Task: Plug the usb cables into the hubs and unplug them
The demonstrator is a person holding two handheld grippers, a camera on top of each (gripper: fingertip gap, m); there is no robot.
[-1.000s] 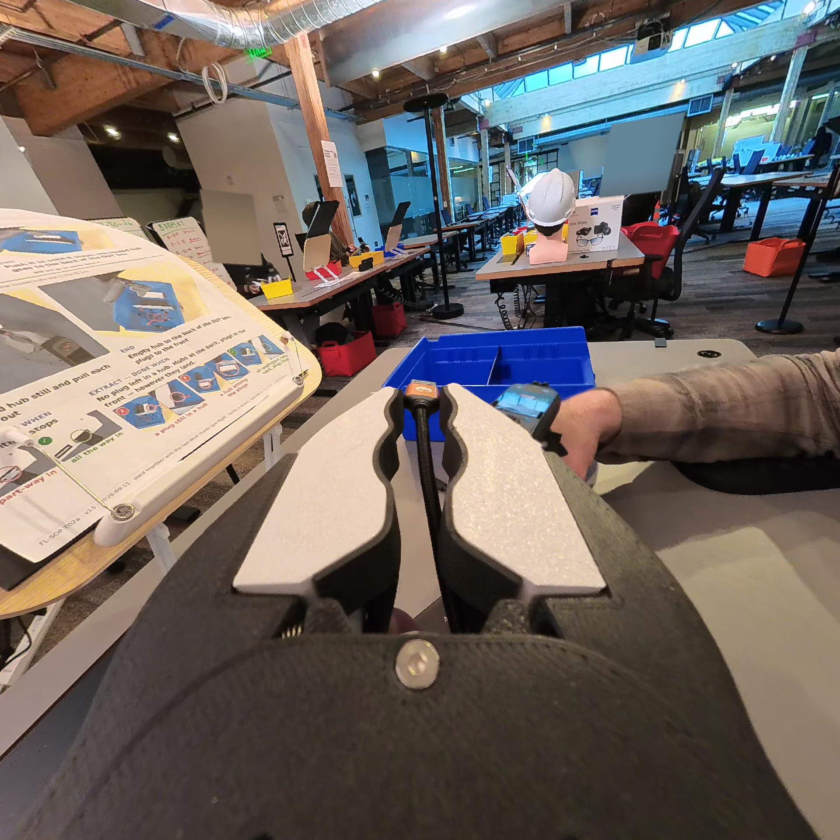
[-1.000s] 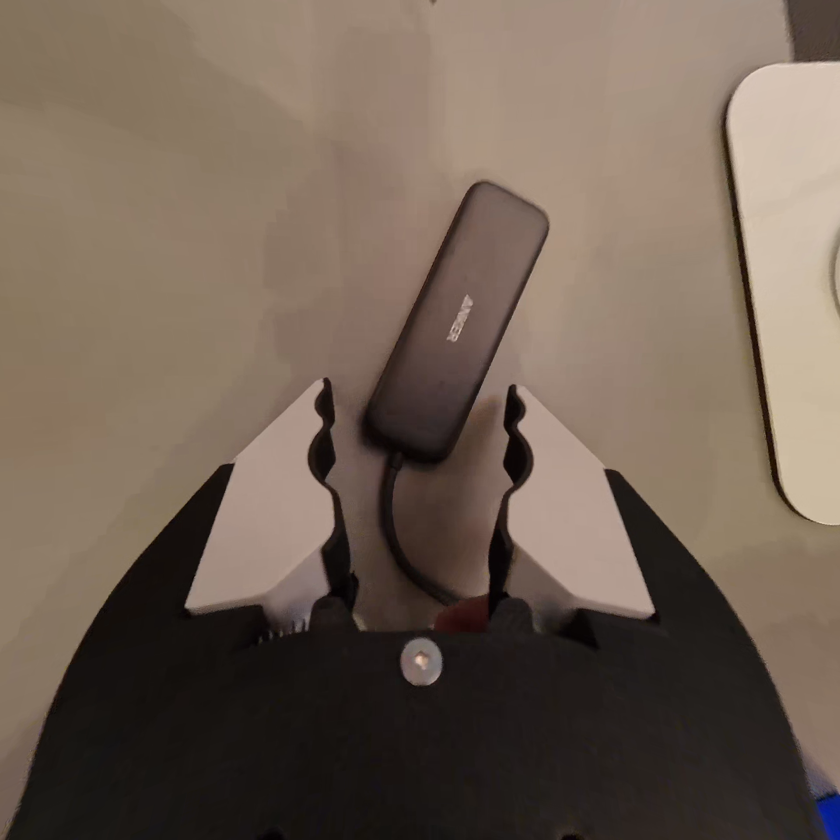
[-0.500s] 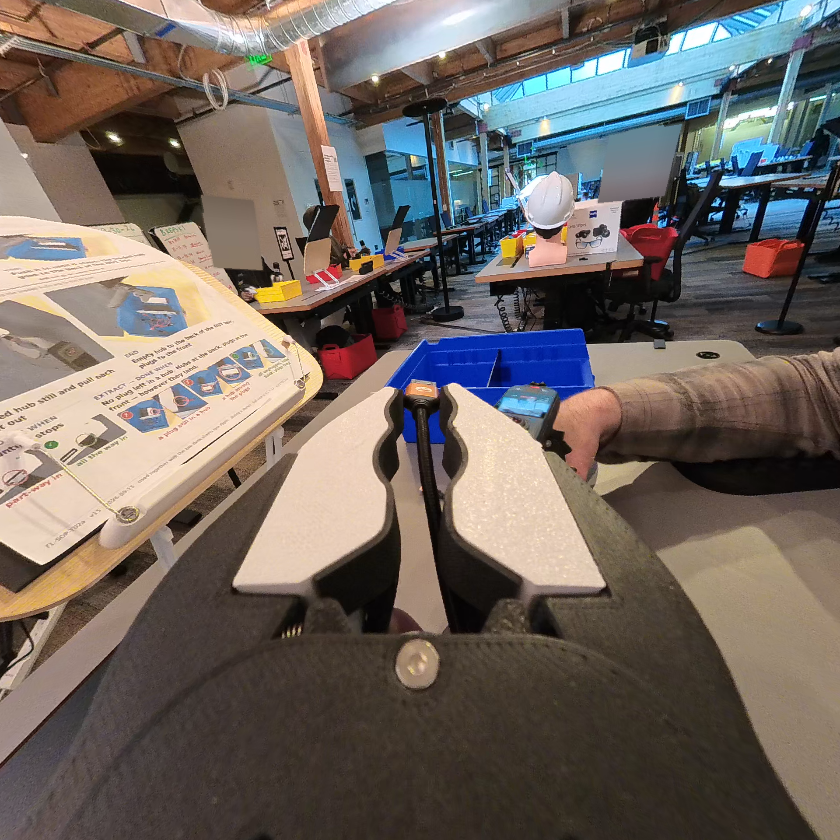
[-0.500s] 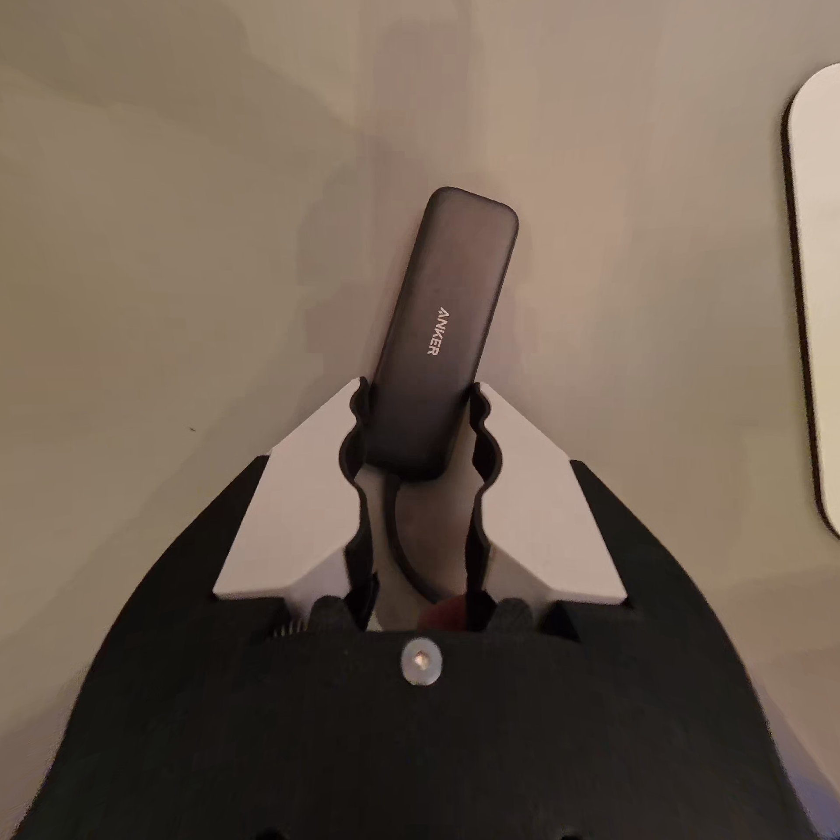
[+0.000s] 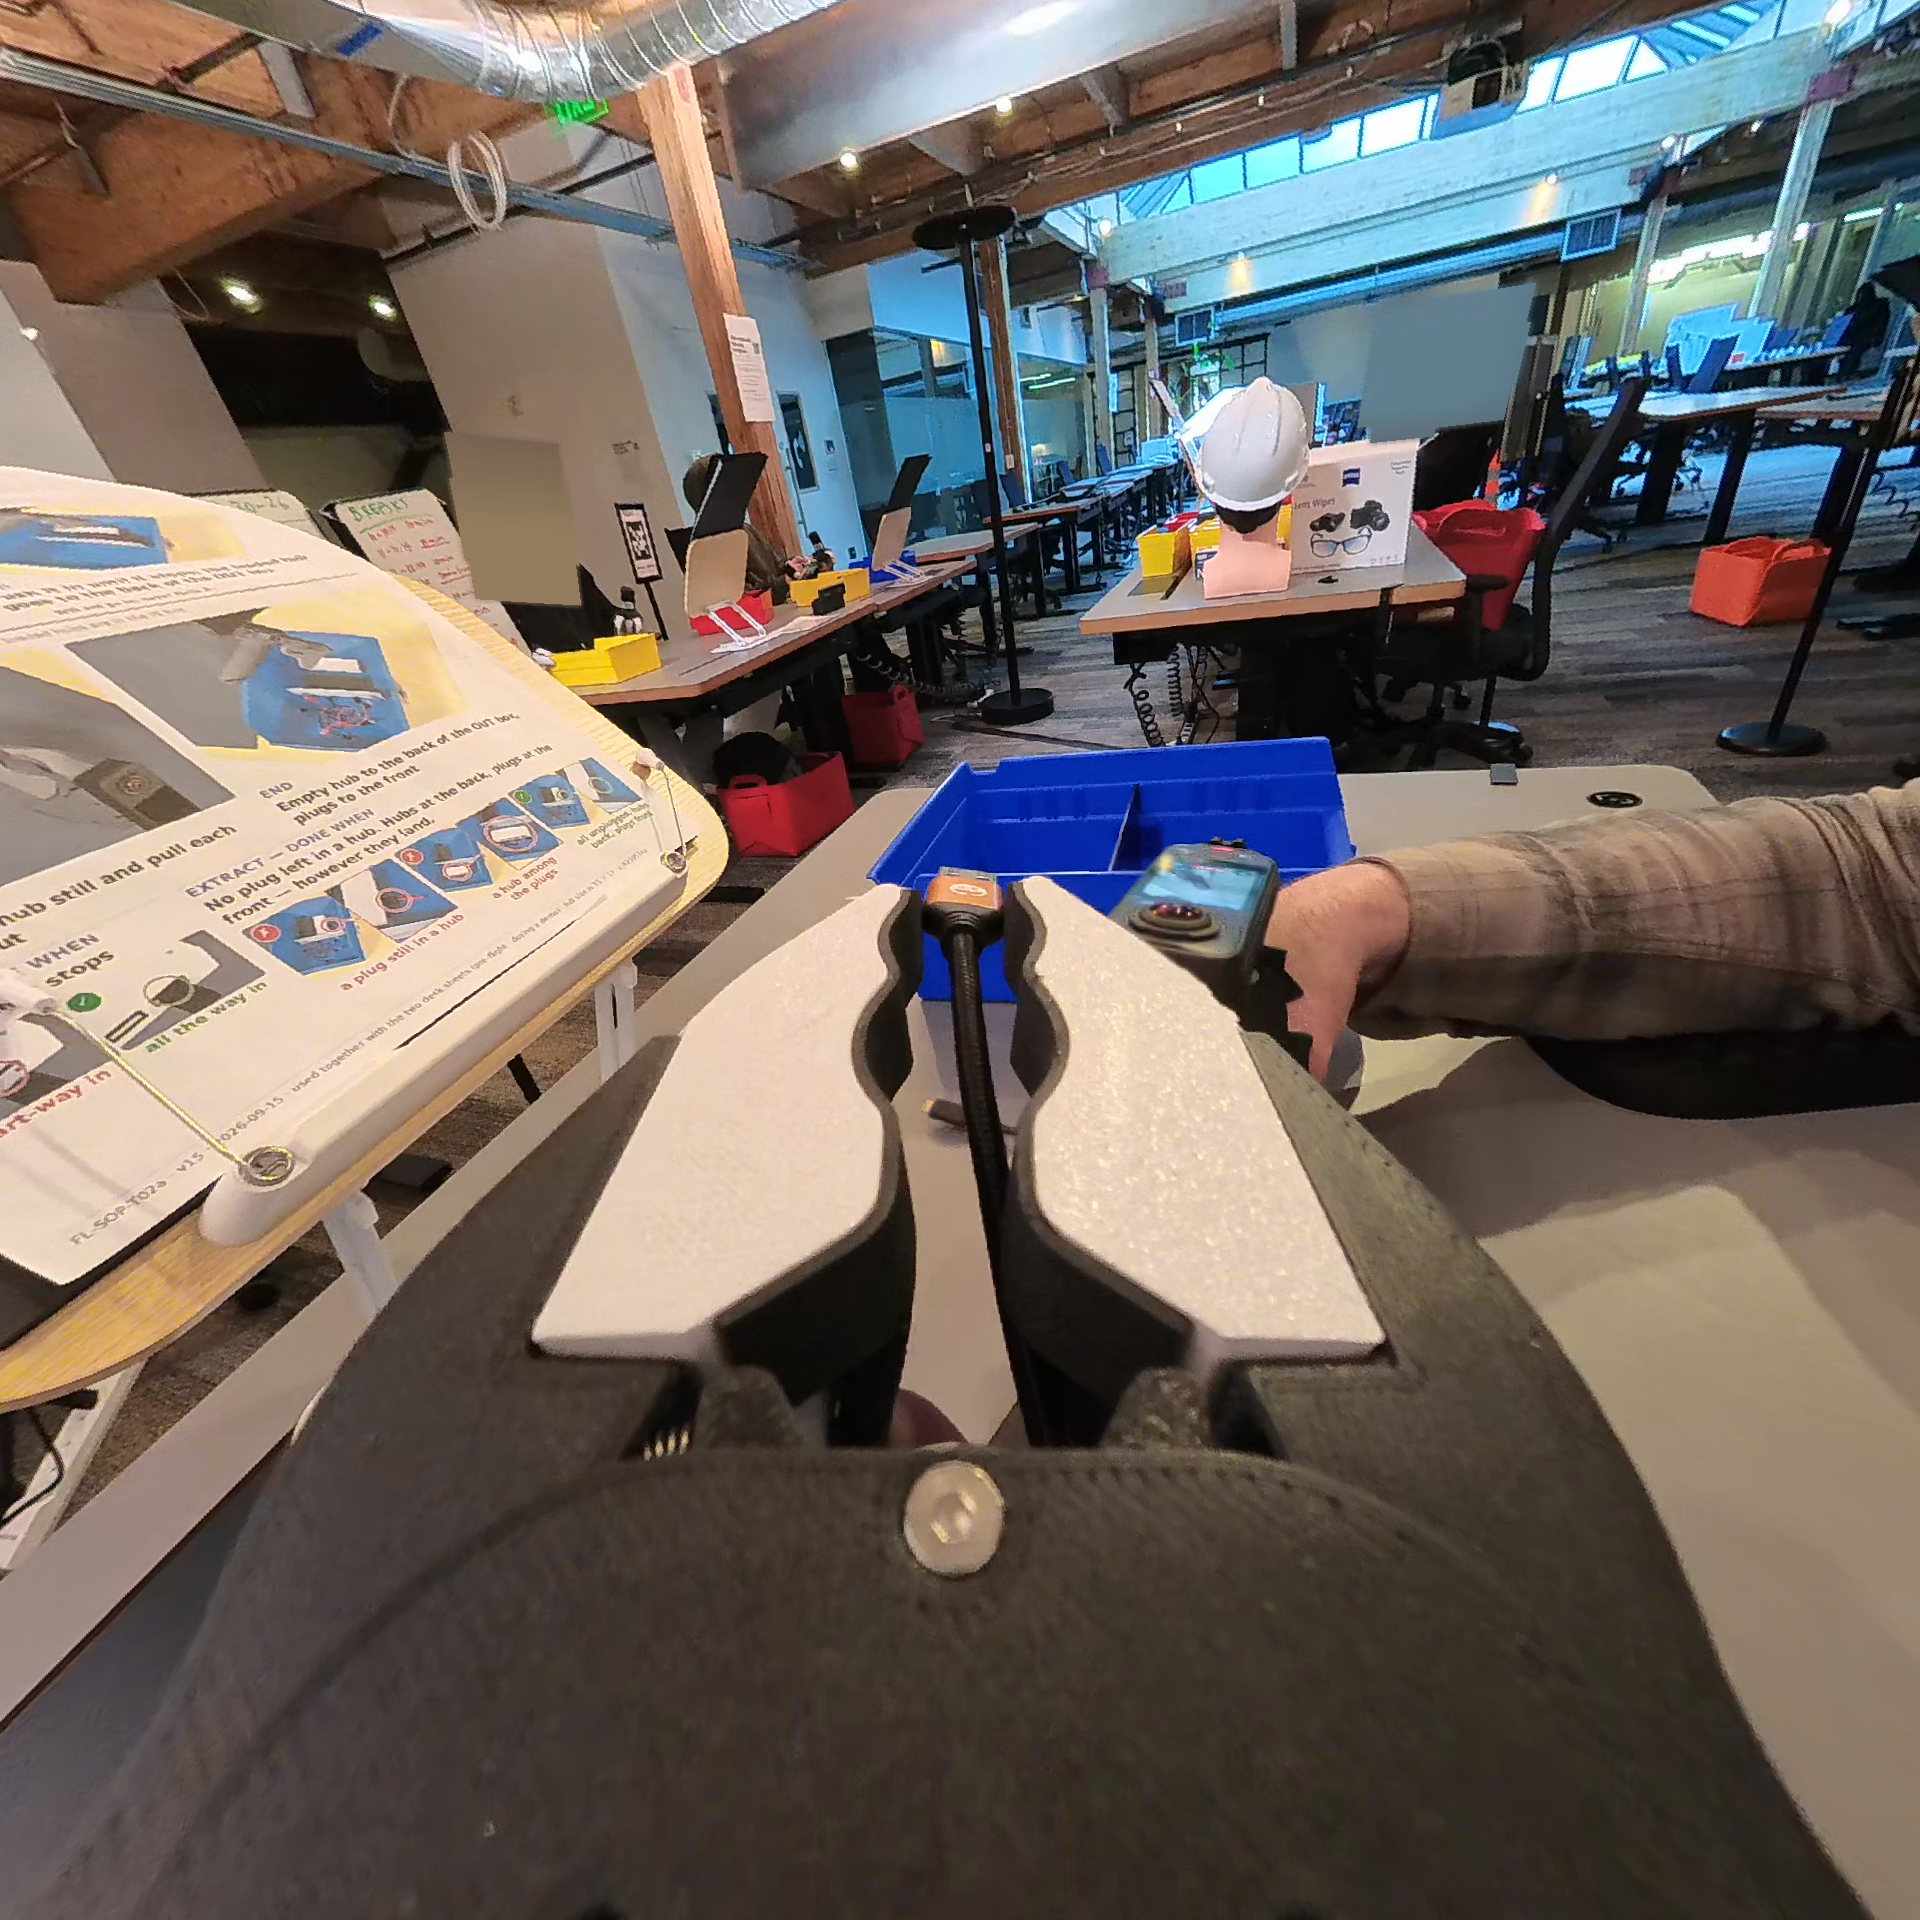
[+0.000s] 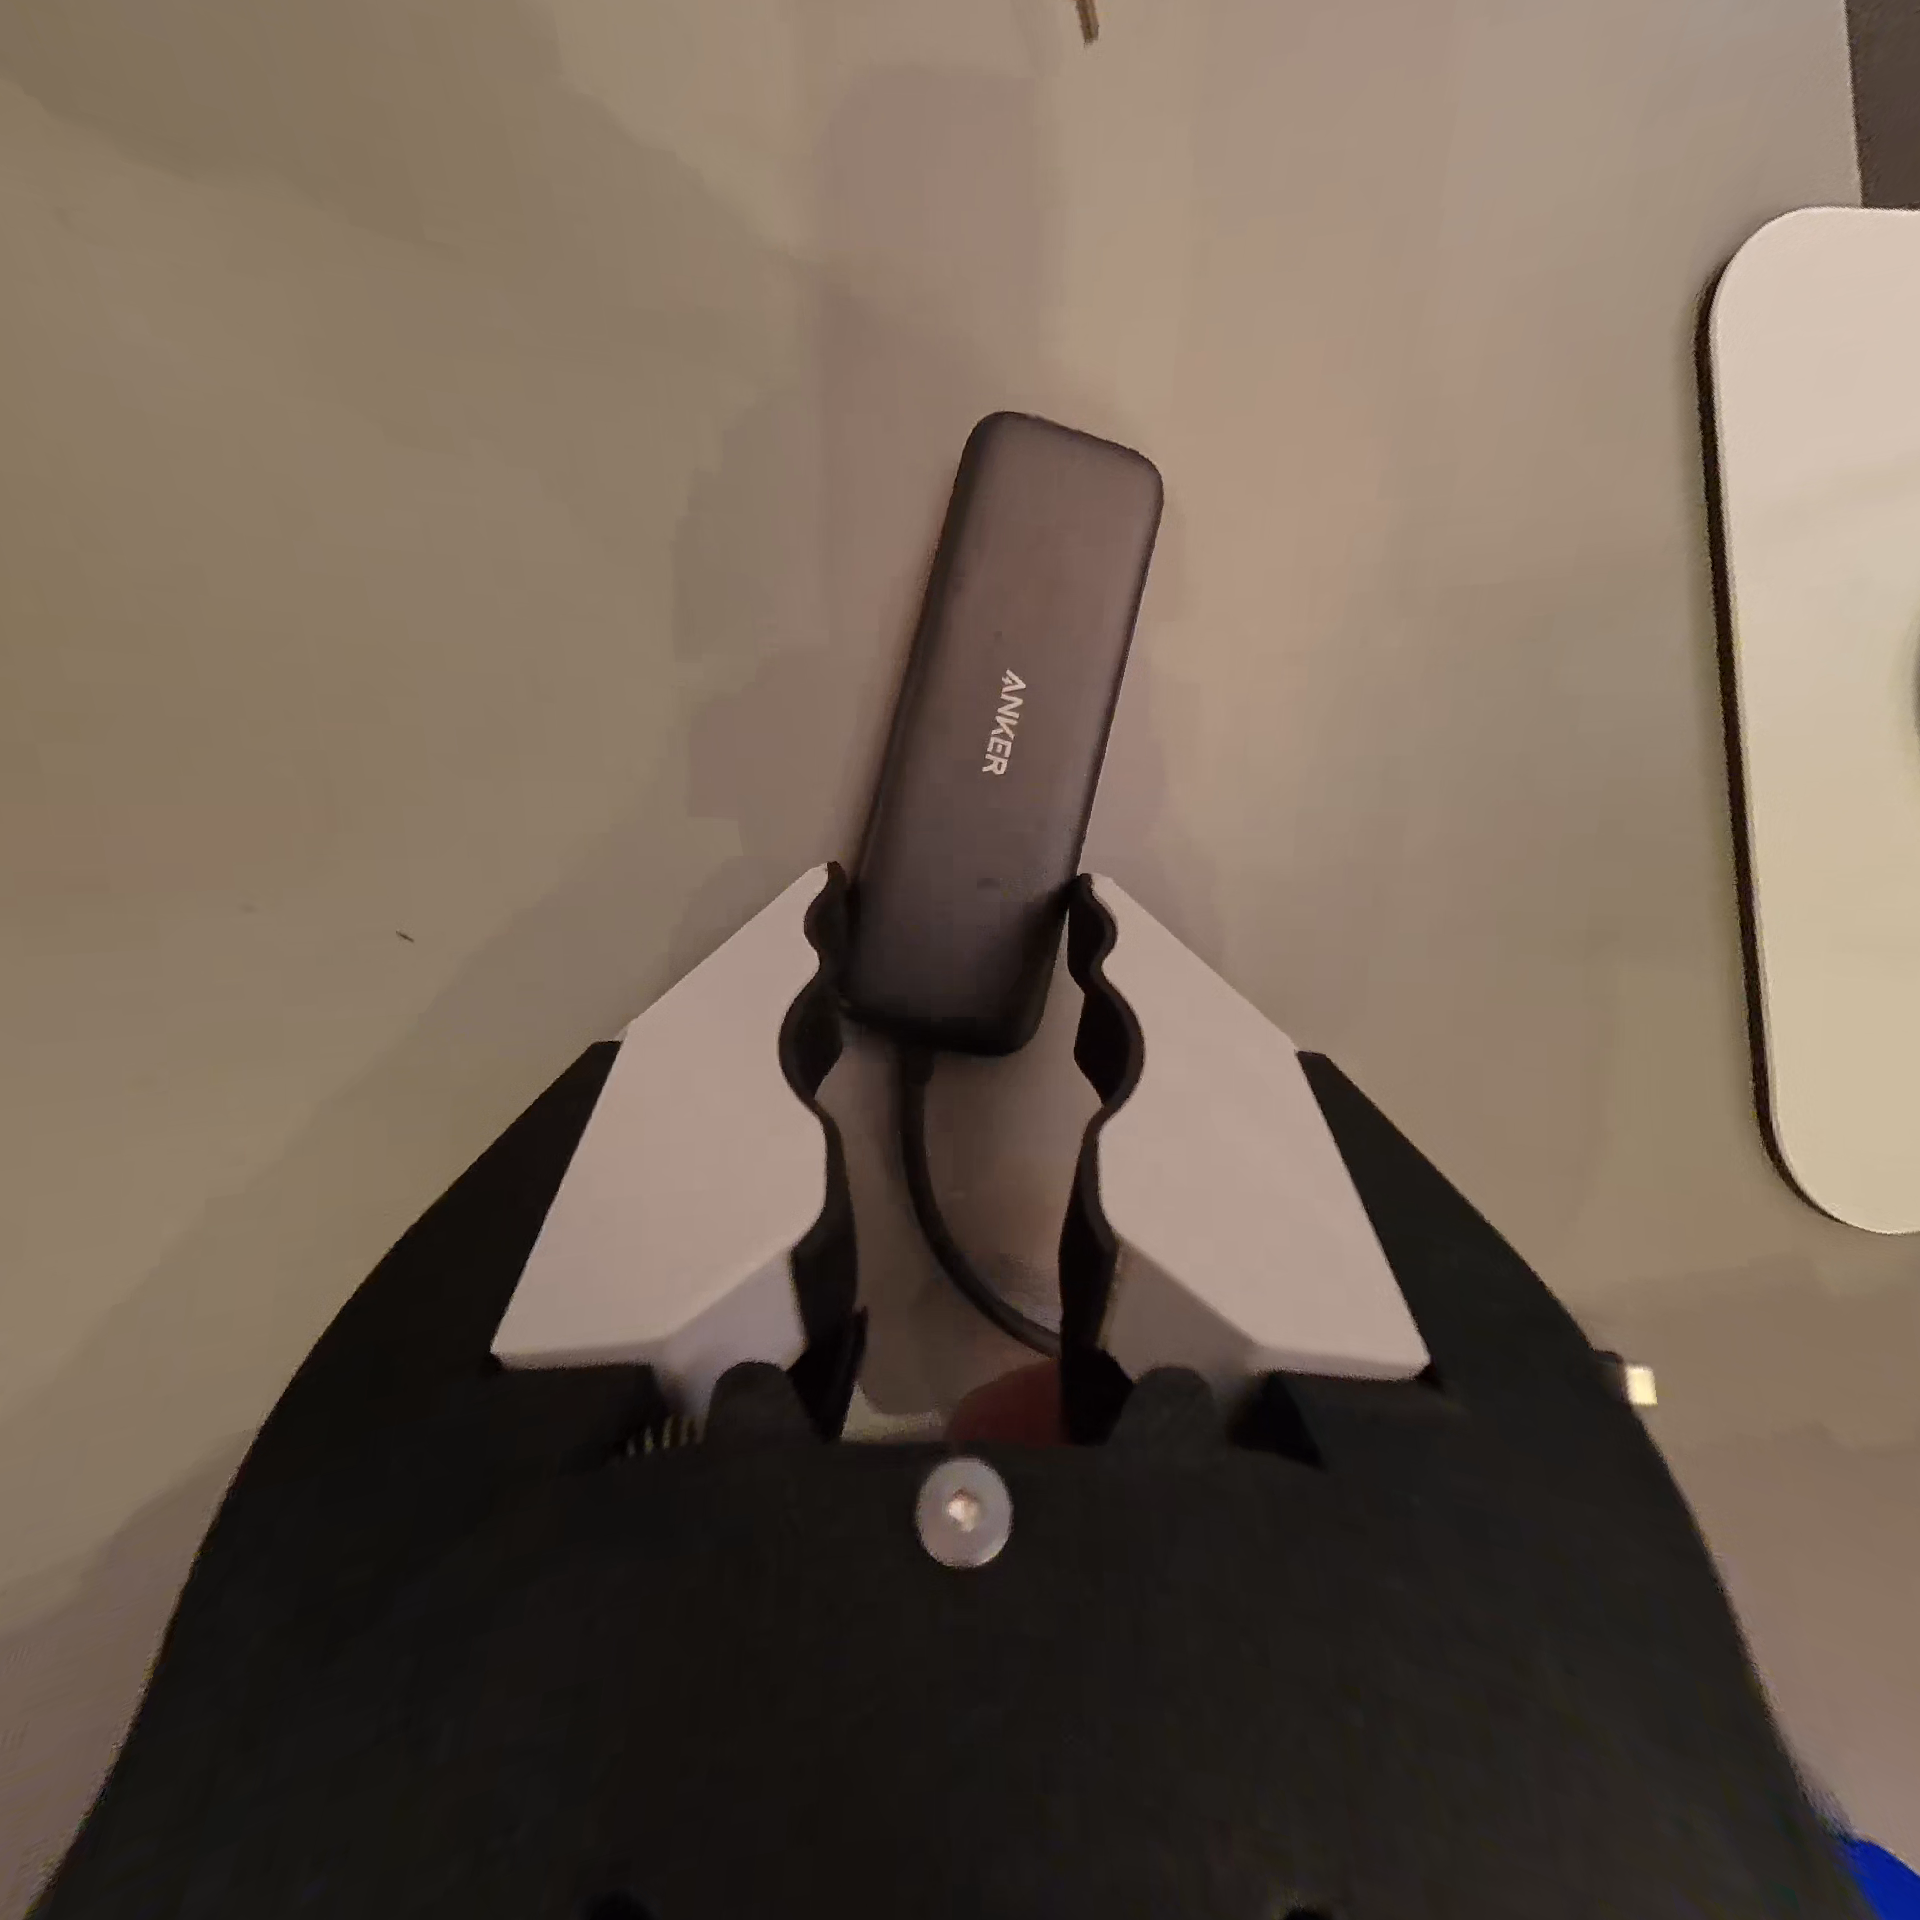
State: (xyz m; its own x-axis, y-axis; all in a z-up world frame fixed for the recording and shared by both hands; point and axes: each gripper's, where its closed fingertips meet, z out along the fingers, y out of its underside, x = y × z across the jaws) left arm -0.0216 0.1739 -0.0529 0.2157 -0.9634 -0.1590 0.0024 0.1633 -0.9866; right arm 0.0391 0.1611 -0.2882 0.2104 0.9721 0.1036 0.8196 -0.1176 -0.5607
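a blue bin point(image 5: 1195, 805) stands on the grey worktop point(image 5: 1662, 1351); an instruction sheet point(image 5: 260, 831) tilts at left, a white hard hat point(image 5: 1252, 442) well behind.

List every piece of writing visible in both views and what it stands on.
Wording not copied; only its bearers.
Slim dark grey hub in the right gripper: white lettering.
Orange-tipped black cable in the left gripper: tiny mark, unreadable.
Laminated instruction sheet on the wooden stand: printed lines.
White box on a far desk: too small.
Whiteboard behind the sheet: blurred handwriting.
Green ceiling sign: blurred.
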